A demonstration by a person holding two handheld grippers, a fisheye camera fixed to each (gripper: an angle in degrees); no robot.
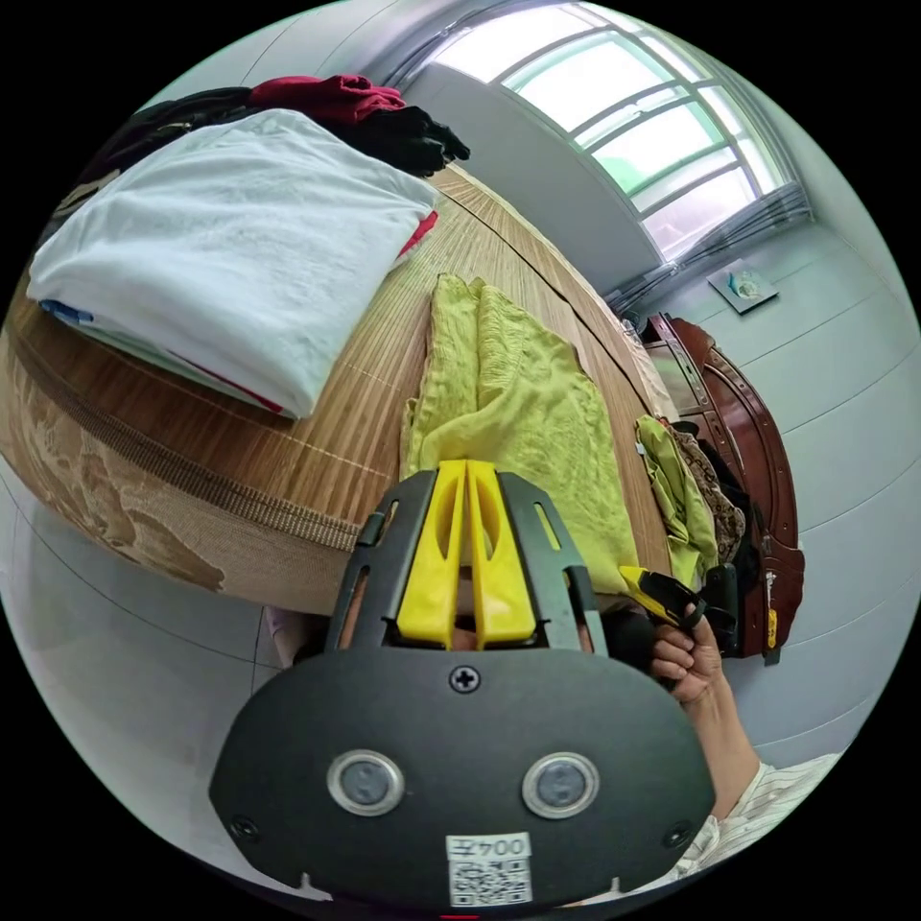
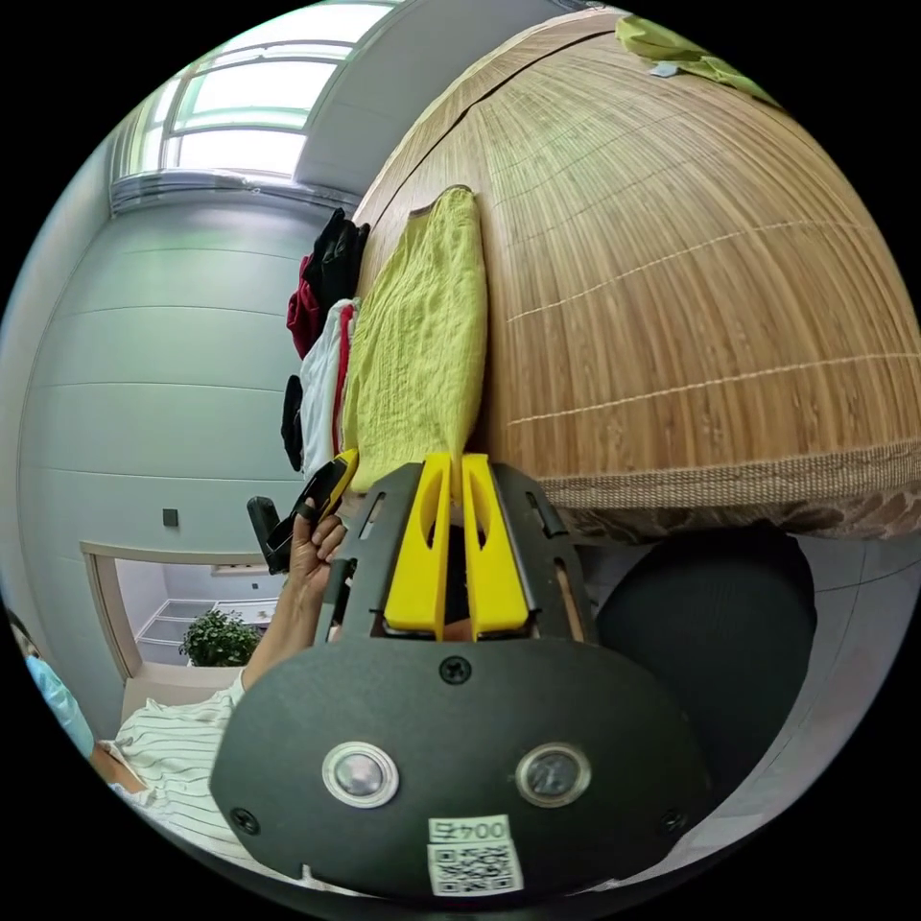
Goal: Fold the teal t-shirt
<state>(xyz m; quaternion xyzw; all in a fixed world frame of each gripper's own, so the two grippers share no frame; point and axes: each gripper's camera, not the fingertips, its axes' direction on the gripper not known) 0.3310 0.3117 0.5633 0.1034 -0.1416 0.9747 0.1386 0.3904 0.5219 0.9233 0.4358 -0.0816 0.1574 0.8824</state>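
The yellow-green garment (image 1: 523,403) lies lengthwise on the bamboo-matted bench (image 1: 384,384), its near end at the edge; no teal t-shirt can be made out; the left tongs (image 1: 467,470) are closed at that hem, grip uncertain; the right tongs (image 2: 447,462) are closed just below the bench edge; a folded white pile (image 1: 230,249) sits beside

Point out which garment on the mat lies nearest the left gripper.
The long yellow-green garment spread on the bamboo mat, its near end right at the left gripper. The folded white stack and the crumpled green piece lie farther off.
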